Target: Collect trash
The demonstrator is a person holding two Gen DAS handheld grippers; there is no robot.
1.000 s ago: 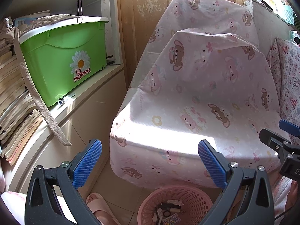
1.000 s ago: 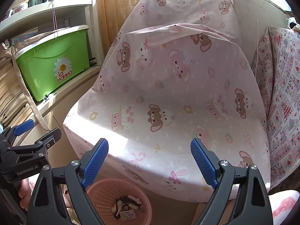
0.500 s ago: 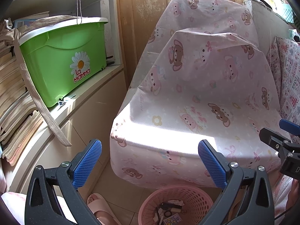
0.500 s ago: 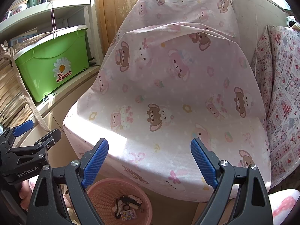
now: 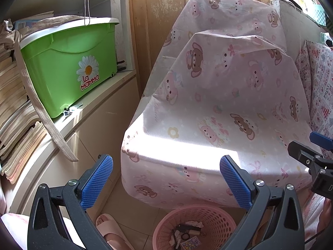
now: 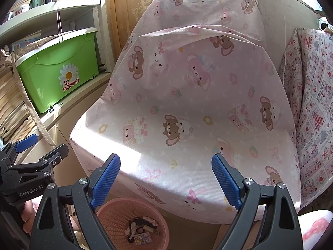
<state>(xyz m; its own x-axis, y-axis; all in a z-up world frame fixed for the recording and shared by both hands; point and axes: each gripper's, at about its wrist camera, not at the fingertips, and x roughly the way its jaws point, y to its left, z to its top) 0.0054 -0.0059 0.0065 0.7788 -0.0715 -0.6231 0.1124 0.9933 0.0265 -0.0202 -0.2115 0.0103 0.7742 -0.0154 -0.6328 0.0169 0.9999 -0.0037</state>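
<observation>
Two grippers hang side by side over one pink basket on the floor. The left gripper is spread wide and grips nothing; the right gripper is just as wide and bare. Inside the basket lies a small heap of trash: a crumpled scrap, some dark bits, one patterned card. Behind the basket rises a bear-print covered chair. Left of the basket, one green bin sits on a shelf.
</observation>
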